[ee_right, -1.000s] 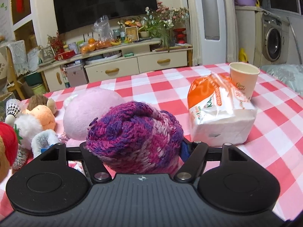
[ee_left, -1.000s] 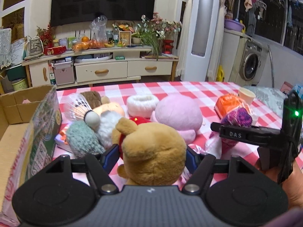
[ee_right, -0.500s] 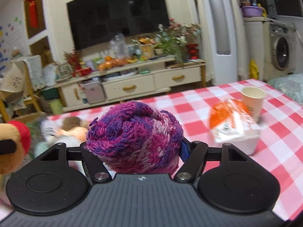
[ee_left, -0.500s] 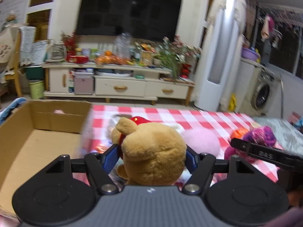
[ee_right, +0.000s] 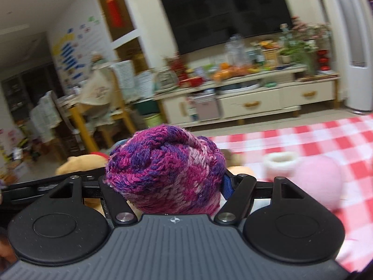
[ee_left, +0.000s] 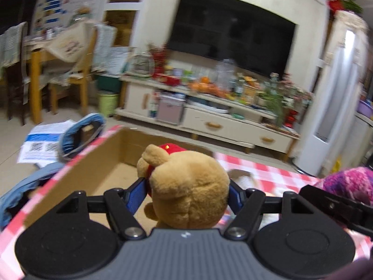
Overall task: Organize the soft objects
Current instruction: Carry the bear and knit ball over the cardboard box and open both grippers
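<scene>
Two grippers each carry a soft thing above the table. The left gripper [ee_left: 186, 193] is clamped on a tan bear [ee_left: 188, 186], its blue pads pressed into the plush on both sides, and the bear sits upright between the fingers with a red cap showing behind its head. The right gripper [ee_right: 165, 184] grasps a purple yarn ball [ee_right: 164, 170] in the same way. What the next move likely turns on is the cardboard box [ee_left: 70, 170]: in the left wrist view it lies straight ahead of and below the bear, its open floor showing to the left of the bear and its far wall beyond. The box's long axis seems to run away from the camera, though blur makes that unsure. The left hand looks nearer to the box; the right gripper shows at that view's right edge, over the checked cloth [ee_left: 268, 170], so the yarn ball has farther to go. In the right wrist view, a pink plush [ee_right: 319, 177] and a white cuff [ee_right: 282, 163] lie on the cloth, waiting.
</scene>
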`<state>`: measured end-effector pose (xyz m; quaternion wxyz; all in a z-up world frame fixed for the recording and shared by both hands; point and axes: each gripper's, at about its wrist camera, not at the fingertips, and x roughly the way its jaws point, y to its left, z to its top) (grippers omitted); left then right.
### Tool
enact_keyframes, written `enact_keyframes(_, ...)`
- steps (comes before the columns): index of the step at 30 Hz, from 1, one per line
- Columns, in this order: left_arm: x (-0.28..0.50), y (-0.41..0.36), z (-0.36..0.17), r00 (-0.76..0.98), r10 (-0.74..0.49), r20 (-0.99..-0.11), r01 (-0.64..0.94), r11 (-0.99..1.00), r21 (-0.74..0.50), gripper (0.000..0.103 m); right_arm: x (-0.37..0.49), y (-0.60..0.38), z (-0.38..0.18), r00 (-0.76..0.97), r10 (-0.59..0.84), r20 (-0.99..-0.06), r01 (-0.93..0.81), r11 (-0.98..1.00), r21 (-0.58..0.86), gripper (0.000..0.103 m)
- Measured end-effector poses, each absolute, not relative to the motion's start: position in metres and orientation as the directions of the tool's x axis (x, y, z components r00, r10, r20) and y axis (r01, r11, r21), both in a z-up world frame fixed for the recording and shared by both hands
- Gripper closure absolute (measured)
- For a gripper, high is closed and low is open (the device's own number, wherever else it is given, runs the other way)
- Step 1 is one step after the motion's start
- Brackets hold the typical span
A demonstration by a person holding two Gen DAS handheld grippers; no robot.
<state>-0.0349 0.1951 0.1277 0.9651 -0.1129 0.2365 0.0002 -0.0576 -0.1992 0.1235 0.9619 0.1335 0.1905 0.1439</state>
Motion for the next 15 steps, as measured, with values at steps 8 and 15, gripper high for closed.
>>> enact_keyframes(8,-0.023,0.241,0.119,0.854,0.076,-0.515,-0.232,0.941,-0.246,0.033,-0.012,-0.146,0.120,0.817,0.470,-0.333,-0.384,0.876,0.292,0.017)
enact_keyframes(15,-0.024,0.259,0.115,0.834,0.107,-0.541,-0.287,0.922,-0.261,0.033,-0.005,-0.123,0.107,0.751,0.538,-0.382,-0.474,0.843,0.255,0.016)
